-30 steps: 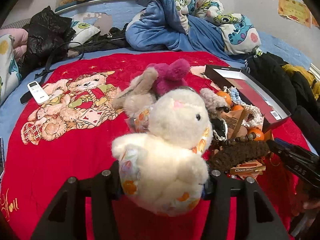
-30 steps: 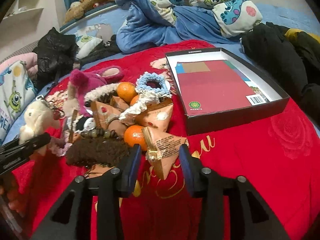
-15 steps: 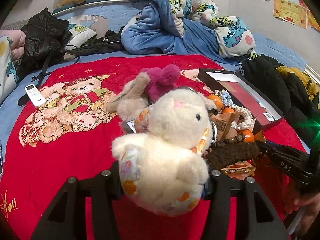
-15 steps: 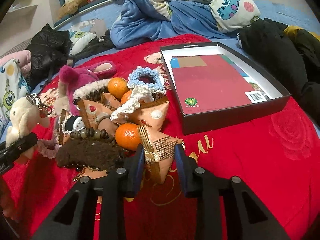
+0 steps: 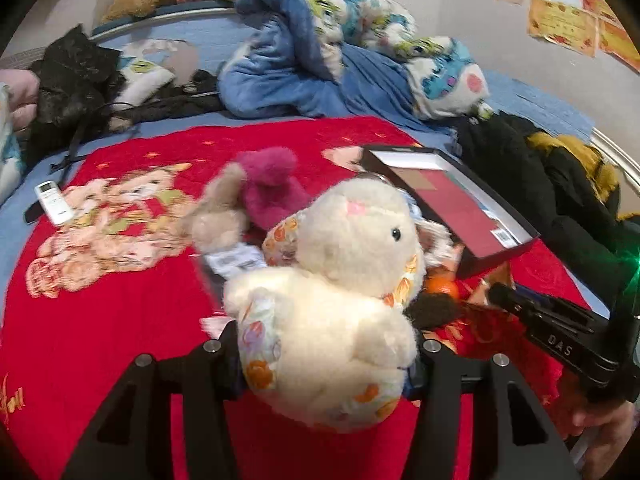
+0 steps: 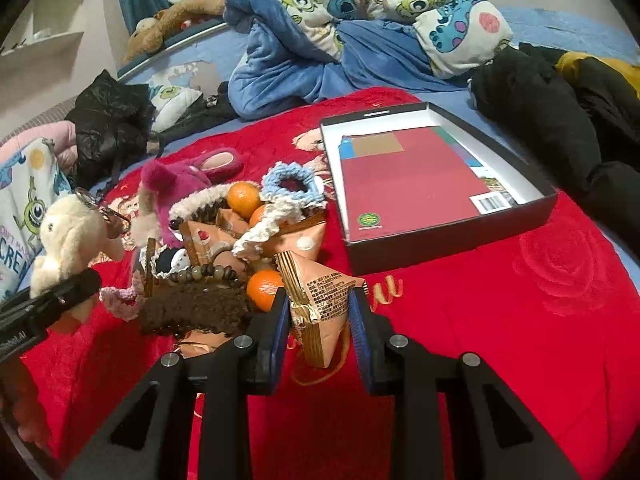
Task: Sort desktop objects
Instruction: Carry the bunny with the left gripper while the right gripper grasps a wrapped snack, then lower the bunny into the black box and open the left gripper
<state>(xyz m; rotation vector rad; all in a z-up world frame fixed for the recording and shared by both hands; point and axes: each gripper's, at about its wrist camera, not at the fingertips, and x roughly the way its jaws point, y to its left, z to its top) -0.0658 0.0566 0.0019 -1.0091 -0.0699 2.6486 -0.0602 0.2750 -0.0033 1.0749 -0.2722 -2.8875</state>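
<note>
In the left wrist view, the left gripper [image 5: 326, 354] is clamped on the cream plush [image 5: 336, 300] low on its belly, and the toy's head and arm stand well clear of the jaws. The grip is on soft stuffing, so the plush could squirm or tip out if the hand swings fast, and its keyring, hidden here, might catch on the pile. The open box [image 5: 452, 196] lies beyond and to the right, with the right gripper's finger crossing the lower right of the view; the two tools could knock together if both head for the box at once. In the right wrist view, the right gripper [image 6: 320, 312] has just been closing and its jaws now pinch the snack pack [image 6: 324, 300], a puffed triangular pouch at the near edge of the pile on the red blanket [image 6: 520, 320]. The slick film could slip from the pads, or burst if squeezed harder. An orange [image 6: 262, 288] touches the pack's left side and may roll off as the pack lifts, and the bead string [image 6: 200, 274] nearby could drag along.
</note>
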